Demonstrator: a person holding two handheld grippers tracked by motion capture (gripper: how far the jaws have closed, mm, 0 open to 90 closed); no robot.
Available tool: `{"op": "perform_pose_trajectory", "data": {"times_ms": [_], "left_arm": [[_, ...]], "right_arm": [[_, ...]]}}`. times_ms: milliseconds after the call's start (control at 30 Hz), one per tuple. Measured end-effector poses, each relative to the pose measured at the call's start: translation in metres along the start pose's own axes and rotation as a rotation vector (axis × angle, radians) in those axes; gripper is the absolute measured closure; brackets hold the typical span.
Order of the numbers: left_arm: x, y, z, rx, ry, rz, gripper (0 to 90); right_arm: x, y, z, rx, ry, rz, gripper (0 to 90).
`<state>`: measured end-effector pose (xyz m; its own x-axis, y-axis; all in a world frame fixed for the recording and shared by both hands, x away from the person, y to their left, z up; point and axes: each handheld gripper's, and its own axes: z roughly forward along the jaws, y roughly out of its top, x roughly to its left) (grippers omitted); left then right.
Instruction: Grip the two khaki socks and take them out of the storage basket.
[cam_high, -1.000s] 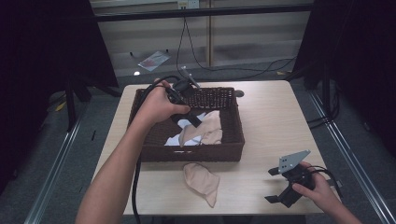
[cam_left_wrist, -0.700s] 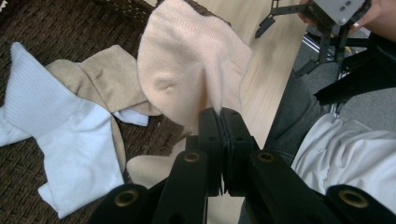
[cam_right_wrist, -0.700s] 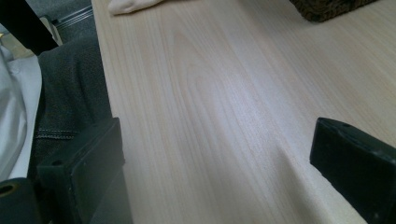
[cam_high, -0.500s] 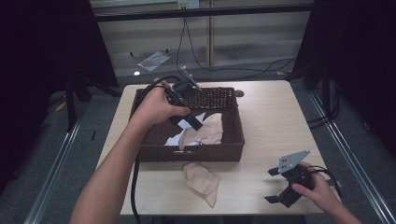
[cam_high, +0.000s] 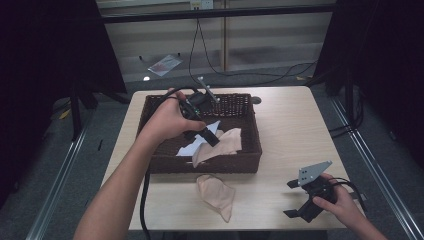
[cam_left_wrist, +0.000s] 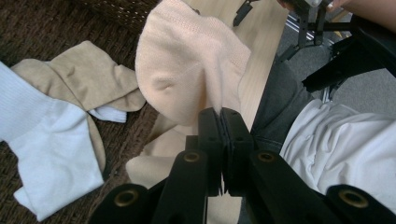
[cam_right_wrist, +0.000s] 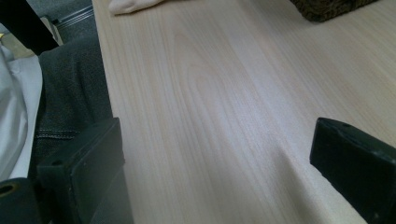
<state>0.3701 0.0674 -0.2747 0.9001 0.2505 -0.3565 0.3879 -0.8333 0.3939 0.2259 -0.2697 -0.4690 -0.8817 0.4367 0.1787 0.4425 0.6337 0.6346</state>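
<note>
Peach sock (cam_left_wrist: 187, 70) pinched in the left gripper (cam_left_wrist: 219, 114), jaws pressed tight on the fabric, sock over the wicker basket (cam_high: 150, 107), right gripper (cam_high: 302, 200) resting on the table (cam_high: 290, 130), jaws spread wide, nothing between them

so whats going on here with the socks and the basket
A person holds a gripper in each hand. The left gripper is shut on a peach sock over the dark woven basket, where a white sock and a tan sock lie. Another peach sock lies on the table in front of the basket. The right gripper rests open at the table's near right corner.
</note>
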Motion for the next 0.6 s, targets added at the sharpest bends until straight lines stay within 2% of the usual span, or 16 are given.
{"op": "perform_pose_trajectory", "data": {"times_ms": [33,67,100,133,167,200,233,367,400,600], "left_arm": [[-0.001,-0.001,0.002,-0.006,0.001,0.001,88.0],[-0.002,-0.001,0.003,0.013,-0.004,0.008,88.0],[-0.003,-0.001,0.005,0.012,-0.006,0.015,88.0],[-0.004,-0.002,0.006,0.012,-0.01,0.005,88.0],[-0.005,-0.003,0.008,0.003,-0.007,0.009,88.0],[-0.005,-0.004,0.009,0.016,-0.014,0.013,88.0],[-0.006,-0.004,0.011,0.015,-0.012,0.026,88.0],[-0.008,-0.007,0.015,0.007,-0.013,0.03,87.8],[-0.009,-0.008,0.016,-0.004,-0.014,0.02,87.8],[-0.011,-0.009,0.024,0.007,-0.022,0.044,87.9]], "right_arm": [[0.0,0.0,0.0,0.0,0.0,0.0,2.8],[0.0,0.0,0.0,0.0,0.001,0.001,2.8],[0.0,0.0,0.0,-0.001,0.001,-0.001,2.8],[0.0,0.0,0.0,-0.001,0.001,-0.001,2.8],[0.0,0.0,0.0,0.0,0.0,-0.001,2.8],[0.0,0.0,0.0,-0.001,0.0,0.001,2.8],[0.0,0.0,-0.001,-0.001,0.0,0.003,2.8],[0.0,0.0,0.0,0.0,0.0,0.001,2.8],[0.0,0.0,0.0,0.0,0.0,0.001,2.8],[0.0,0.0,-0.001,0.001,0.002,0.002,2.8]]}}
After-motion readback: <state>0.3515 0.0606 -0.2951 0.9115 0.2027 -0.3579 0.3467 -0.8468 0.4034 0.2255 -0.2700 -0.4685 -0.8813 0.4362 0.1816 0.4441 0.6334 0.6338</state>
